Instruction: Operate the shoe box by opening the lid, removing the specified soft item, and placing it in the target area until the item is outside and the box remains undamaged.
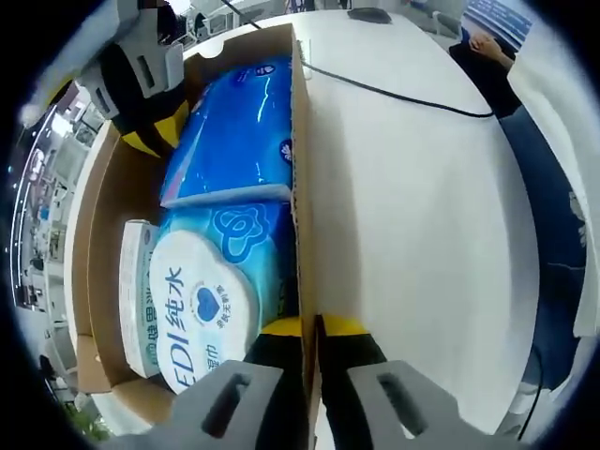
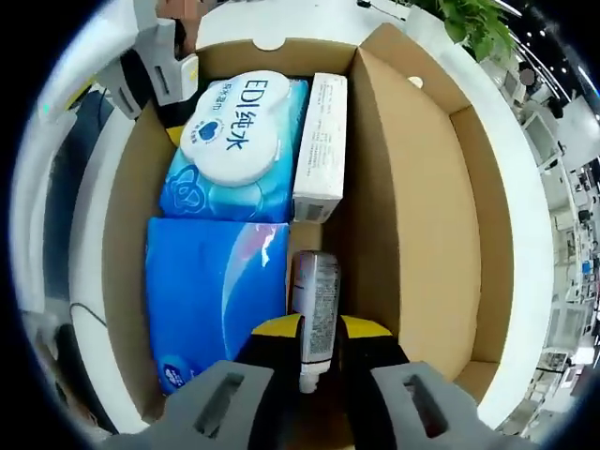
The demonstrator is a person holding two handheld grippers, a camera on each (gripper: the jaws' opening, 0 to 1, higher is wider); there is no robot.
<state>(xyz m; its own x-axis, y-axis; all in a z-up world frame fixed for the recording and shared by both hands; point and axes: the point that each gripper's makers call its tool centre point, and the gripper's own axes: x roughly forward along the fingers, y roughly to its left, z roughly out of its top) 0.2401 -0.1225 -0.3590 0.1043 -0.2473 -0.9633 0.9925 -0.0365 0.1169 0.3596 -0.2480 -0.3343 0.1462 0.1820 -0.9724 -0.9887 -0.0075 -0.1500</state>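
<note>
The open cardboard shoe box (image 1: pixel 302 187) holds a soft blue tissue pack (image 1: pixel 239 131), a wet-wipes pack with a white lid (image 1: pixel 202 300) and a small white carton (image 1: pixel 136 291). My left gripper (image 1: pixel 311 330) is shut on the box's side wall, one jaw inside and one outside. At the far end of the box is my right gripper (image 1: pixel 150 112). In the right gripper view, the right gripper (image 2: pixel 319 342) is shut on a silver tube (image 2: pixel 316 300) lying between the blue pack (image 2: pixel 211 291) and the box wall (image 2: pixel 375 187). The wipes pack (image 2: pixel 234 127) and white carton (image 2: pixel 319 141) lie beyond. The left gripper (image 2: pixel 164 70) is at the far rim.
The box stands on a white table (image 1: pixel 422 234) with a black cable (image 1: pixel 394 94) running across it. A person in dark clothes (image 1: pixel 553 187) is at the table's edge. The box lid (image 2: pixel 459 216) lies folded open. A green plant (image 2: pixel 469 23) is beyond.
</note>
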